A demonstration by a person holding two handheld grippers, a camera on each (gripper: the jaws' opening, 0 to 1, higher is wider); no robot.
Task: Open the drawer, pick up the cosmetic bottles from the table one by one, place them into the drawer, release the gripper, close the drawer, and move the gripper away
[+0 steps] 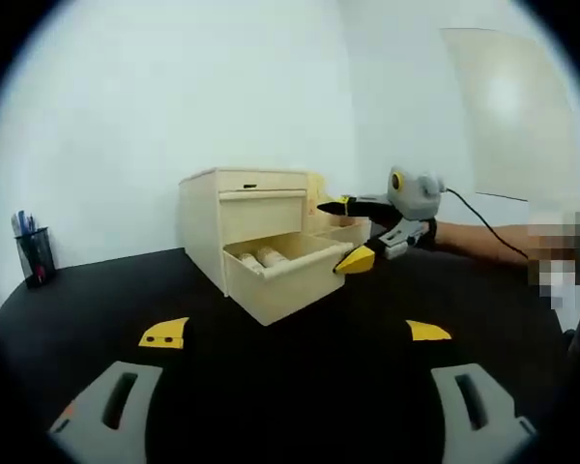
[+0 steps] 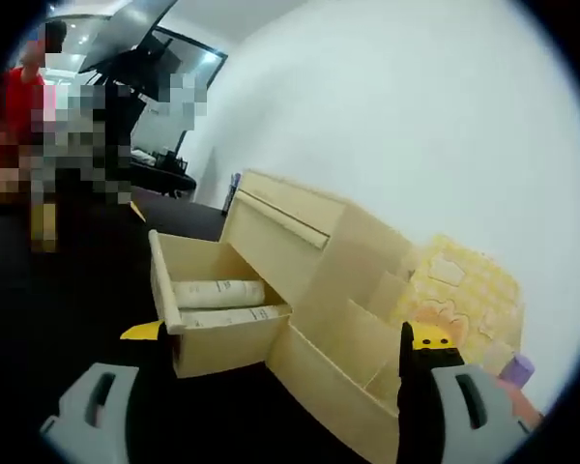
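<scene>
Right claw [image 1: 353, 237] spread beside the open drawer [image 1: 288, 275] at three o'clock; the light wooden front should push shut easily.

Left claw [image 1: 295, 333] spread, empty above the desk [image 1: 271, 387].

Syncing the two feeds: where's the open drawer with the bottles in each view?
Left gripper view: open drawer just left of centre, at the wooden cabinet's base, right gripper at its right corner.
Right gripper view: lower left of centre, two bottles lying inside.
Shared landmark: the cabinet.
</scene>
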